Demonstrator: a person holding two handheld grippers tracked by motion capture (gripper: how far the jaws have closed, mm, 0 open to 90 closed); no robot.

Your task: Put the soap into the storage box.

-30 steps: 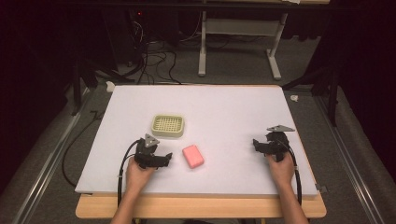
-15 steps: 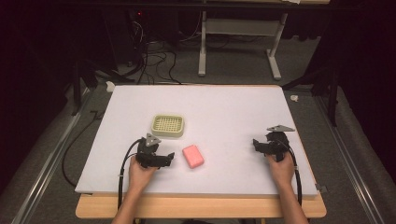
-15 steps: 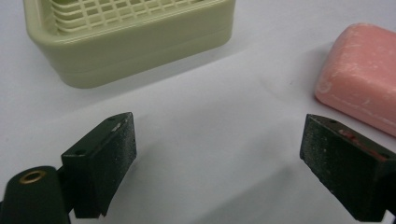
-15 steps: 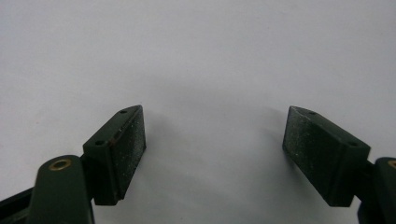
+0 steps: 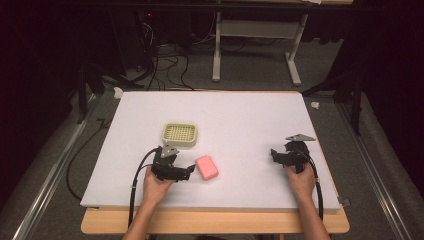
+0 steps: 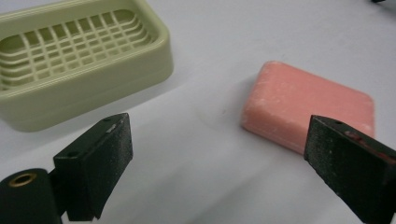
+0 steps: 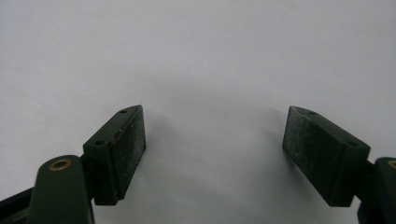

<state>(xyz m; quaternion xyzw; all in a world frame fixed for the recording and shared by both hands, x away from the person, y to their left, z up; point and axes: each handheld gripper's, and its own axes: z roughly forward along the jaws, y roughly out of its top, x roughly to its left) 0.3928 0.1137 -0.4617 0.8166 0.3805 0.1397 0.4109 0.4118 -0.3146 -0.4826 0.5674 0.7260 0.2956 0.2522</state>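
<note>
i hold my left gripper [image 6: 219, 163] spread wide, its far finger [image 6: 348, 163] just beside the pink soap [image 6: 308, 109], lined up to straddle it. the soap dish [image 6: 79, 60] waits beyond the other finger. my right gripper [image 7: 215, 154] rests spread over bare table [image 7: 210, 56], out of the way.

A white sheet [image 5: 240, 120] covers a wooden table [image 5: 215, 224] on grey carpet [image 5: 250, 75] — beyond it, in a dim room with dark surroundings, a white-legged desk frame [image 5: 255, 50] stands beside a tangle of black cables [image 5: 165, 65], with metal rails [image 5: 50, 170] flanking both sides.
</note>
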